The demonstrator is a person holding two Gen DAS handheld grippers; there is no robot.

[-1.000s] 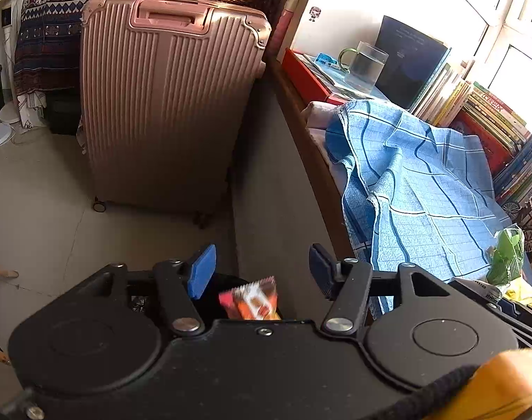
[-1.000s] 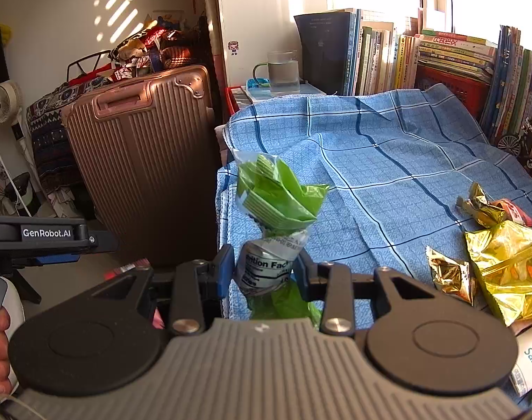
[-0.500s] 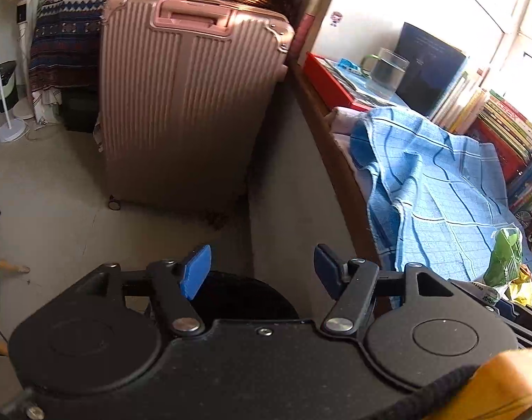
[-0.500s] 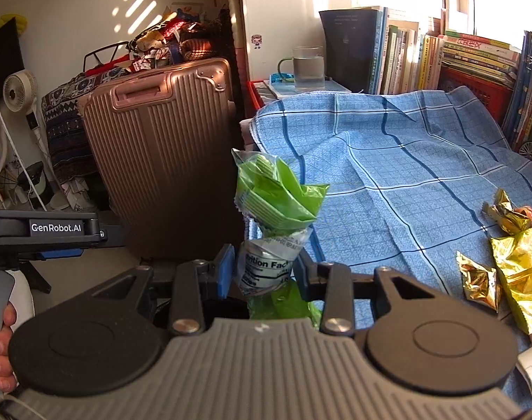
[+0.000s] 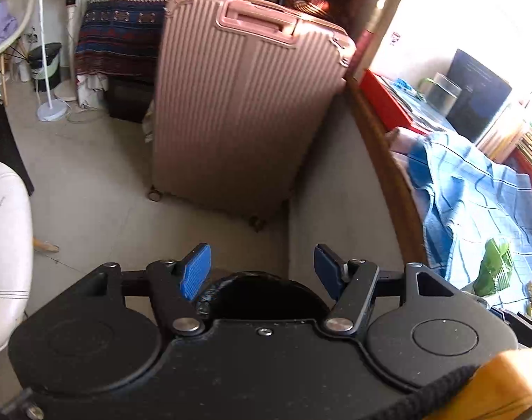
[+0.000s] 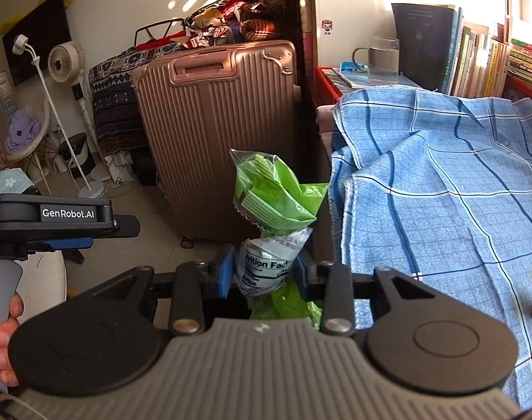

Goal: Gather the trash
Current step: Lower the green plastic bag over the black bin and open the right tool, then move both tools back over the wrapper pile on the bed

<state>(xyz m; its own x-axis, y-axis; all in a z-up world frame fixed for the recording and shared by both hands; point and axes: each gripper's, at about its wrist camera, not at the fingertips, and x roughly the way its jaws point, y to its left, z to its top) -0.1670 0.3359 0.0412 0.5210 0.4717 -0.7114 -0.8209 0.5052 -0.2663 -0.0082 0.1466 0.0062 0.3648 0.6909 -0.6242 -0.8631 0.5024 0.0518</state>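
The right hand-held gripper [image 6: 262, 273] pinches one crinkly green plastic wrapper [image 6: 276, 203] at frame centre; the left hand-held gripper [image 5: 262, 269] gapes empty over one round black bin [image 5: 262, 297] (one ribbed pink suitcase [image 5: 245, 105] behind).

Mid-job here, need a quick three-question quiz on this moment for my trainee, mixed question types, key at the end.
1. True or false: the left gripper holds a wrapper.
2. What does the right gripper grip?
A. a gold wrapper
B. a green wrapper
C. a glass mug
3. Fill in: right behind the green wrapper, in the right wrist view, stands a pink ______.

Key:
1. False: its jaws stand apart with nothing between them, above the dark bin opening.
2. B: the pads press on the wrapper's clear printed part.
3. Suitcase.
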